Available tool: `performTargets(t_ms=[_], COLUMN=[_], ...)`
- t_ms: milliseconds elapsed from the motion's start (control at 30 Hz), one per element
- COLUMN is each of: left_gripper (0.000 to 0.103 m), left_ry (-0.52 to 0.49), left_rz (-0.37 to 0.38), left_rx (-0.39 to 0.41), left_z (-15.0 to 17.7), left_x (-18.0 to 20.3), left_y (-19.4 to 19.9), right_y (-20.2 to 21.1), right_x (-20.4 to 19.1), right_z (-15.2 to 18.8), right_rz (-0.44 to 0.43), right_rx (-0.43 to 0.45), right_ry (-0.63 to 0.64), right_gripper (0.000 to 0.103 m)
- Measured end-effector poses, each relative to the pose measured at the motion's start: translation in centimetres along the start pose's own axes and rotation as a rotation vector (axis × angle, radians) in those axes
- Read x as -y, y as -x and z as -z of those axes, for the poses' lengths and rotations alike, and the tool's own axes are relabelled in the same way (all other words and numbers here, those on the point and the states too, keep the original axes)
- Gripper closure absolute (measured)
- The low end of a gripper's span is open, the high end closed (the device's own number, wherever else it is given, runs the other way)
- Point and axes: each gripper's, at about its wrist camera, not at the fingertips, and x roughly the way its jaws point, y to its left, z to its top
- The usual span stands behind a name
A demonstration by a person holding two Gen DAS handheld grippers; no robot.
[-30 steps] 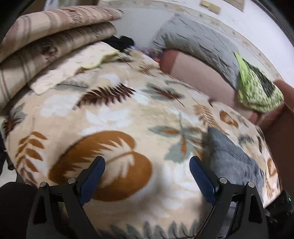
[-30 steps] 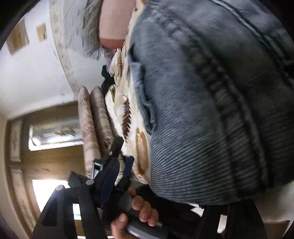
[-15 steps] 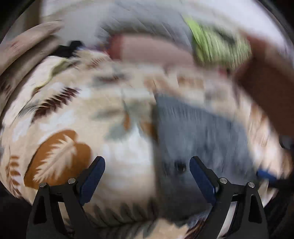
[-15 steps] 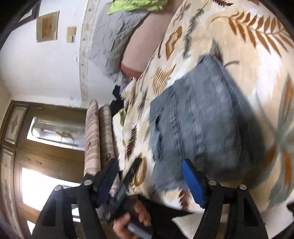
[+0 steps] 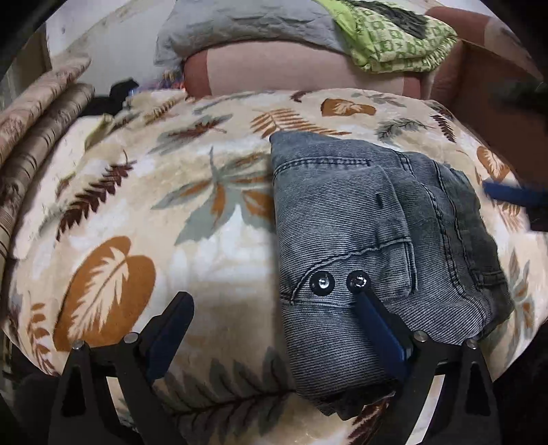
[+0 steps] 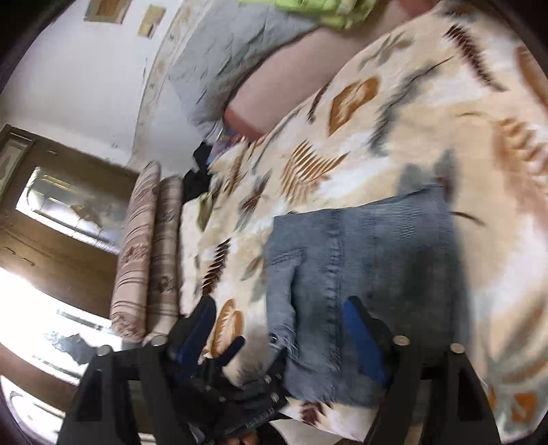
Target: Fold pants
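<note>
Pants of grey-blue ribbed denim [image 5: 373, 246] lie folded into a thick stack on a cream fleece blanket printed with brown and grey leaves [image 5: 205, 212], toward the blanket's right side in the left wrist view. Going from the left in that view, striped beige rolled cushions [image 5: 30, 126] lie along the blanket's left edge, then comes the open blanket with a large orange-brown leaf. The left gripper [image 5: 272, 315] stands wide open and empty: its left finger is over bare blanket, and its right finger overlaps the pants just below two round metal snaps [image 5: 339, 282]; contact cannot be told. Behind the pants lie a pink bolster [image 5: 291, 72], a grey crumpled pillow [image 5: 239, 30] and a lime-green patterned cloth [image 5: 394, 37]. A blurred blue finger tip shows at the far right edge.

In the right wrist view, which is blurred, the right gripper [image 6: 281, 325] is likewise spread wide and holds nothing; its right finger is over the pants [image 6: 363, 274], its left finger over the blanket [image 6: 411, 119]. The left gripper [image 6: 219, 352] shows just beside that finger.
</note>
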Motion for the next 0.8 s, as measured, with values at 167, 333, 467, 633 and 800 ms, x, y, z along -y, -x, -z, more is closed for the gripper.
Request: performTargets(t_ms=[167,333,467,633,800], left_gripper=[0.007,0.005,0.004,0.004,0.004], left_ry=[-0.005,0.031,0.03,0.044,0.043], left_rz=[0.011,0.04,0.049,0.046,0.056], left_rx=[0.016,0.001,0.001,0.001,-0.002], left_z=[0.2,0.3,0.3,0.4,0.3], left_x=[-0.3,-0.7,-0.6,-0.9,-0.8], left_y=[-0.1,-0.4,-0.4,-0.4,-0.5], right_y=[-4.3,-2.0,-4.0,-1.8,-3.5], right_x=[4.8,0.6,3.2,2.0,3.3], right_z=[0.3,0.2,1.0,2.1,3.0], right_rz=[0.205,0.201,0.369,0.341,0.372], right_rx=[-0.025,0.004,-0.064,-0.006,-0.047], right_ry=[-0.063,0.022,0.056,0.081,0.117], right_gripper=[0.023,0.023,0.016,0.017,0.014])
